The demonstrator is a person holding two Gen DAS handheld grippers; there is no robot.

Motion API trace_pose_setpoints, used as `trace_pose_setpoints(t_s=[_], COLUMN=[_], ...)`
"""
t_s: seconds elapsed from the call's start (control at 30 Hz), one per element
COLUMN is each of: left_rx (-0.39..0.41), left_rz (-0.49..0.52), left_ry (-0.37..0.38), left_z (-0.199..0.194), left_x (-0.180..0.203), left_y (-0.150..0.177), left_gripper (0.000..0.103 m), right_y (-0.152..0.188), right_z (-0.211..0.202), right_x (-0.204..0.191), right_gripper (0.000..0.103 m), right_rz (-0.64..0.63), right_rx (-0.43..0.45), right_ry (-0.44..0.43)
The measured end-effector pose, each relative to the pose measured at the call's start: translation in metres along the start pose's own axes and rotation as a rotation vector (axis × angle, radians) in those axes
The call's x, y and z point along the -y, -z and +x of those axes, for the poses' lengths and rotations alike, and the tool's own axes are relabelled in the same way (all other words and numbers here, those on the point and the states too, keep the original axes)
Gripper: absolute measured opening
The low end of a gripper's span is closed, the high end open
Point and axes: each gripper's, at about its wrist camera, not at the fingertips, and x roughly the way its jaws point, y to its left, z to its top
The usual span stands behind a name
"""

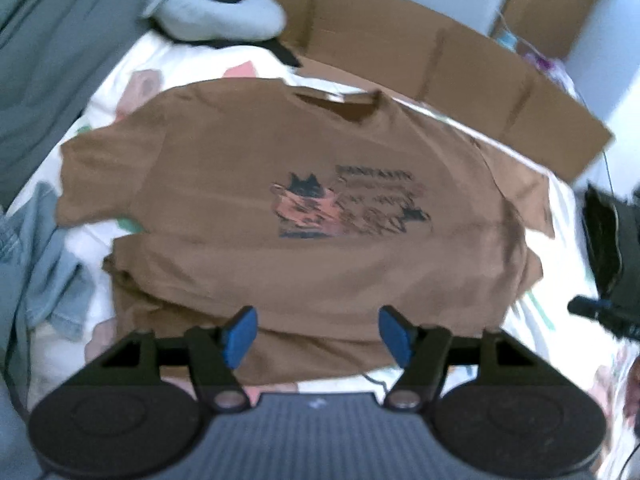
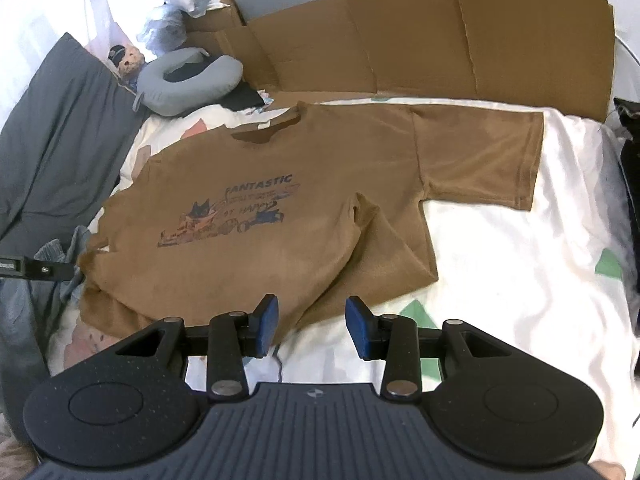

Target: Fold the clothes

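While both grippers hang w/ jaws apart & empty, left gripper over hem, right gripper at hem's corner, brown T-shirt lies spread ahead of jaws on bed sheet. Risk: ridge by sleeve folds in crooked; pinch could snag sheet.

The t-shirt is plain brown, with a dark blue and salmon-pink cartoon print across its chest. Under it the bedsheet is white, scattered with green and pink shapes. Both grippers are black with blue pads, and the neck pillow is grey.
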Motion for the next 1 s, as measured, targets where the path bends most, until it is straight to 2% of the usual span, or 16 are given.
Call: trace_pose_setpoints(t_s=[0.13, 0.2, 0.27, 0.33, 0.57, 0.73, 1.0], left_rx=[-0.045, -0.041, -0.049, -0.063, -0.096, -0.116, -0.104], left_rz=[0.074, 0.111, 0.131, 0.126, 0.124, 0.162, 0.114], left_ry=[0.08, 0.097, 0.104, 0.149, 0.274, 0.299, 0.353], left_z=[0.014, 0.021, 0.031, 0.039, 0.071, 0.097, 0.127], left_x=[0.029, 0.044, 0.058, 0.067, 0.098, 0.116, 0.126], left_y=[0.009, 0.014, 0.018, 0.021, 0.032, 0.038, 0.038], left_gripper=[0.063, 0.059, 0.058, 0.056, 0.053, 0.049, 0.049], right_y=[0.007, 0.011, 0.014, 0.016, 0.024, 0.03, 0.035], right_z=[-0.006, -0.009, -0.011, -0.011, -0.01, -0.009, -0.002], right_x=[0.001, 0.002, 0.008, 0.012, 0.015, 0.021, 0.027], right_gripper=[0.044, 0.044, 0.044, 0.044, 0.045, 0.045, 0.045], right_rz=[-0.025, -0.04, -0.008, 0.013, -0.025, -0.005, 0.014], right_rx=[-0.006, -0.012, -0.003, -0.001, 0.004, 0.011, 0.023], right_ry=[-0.023, -0.037, -0.095, -0.106, -0.064, -0.062, -0.044])
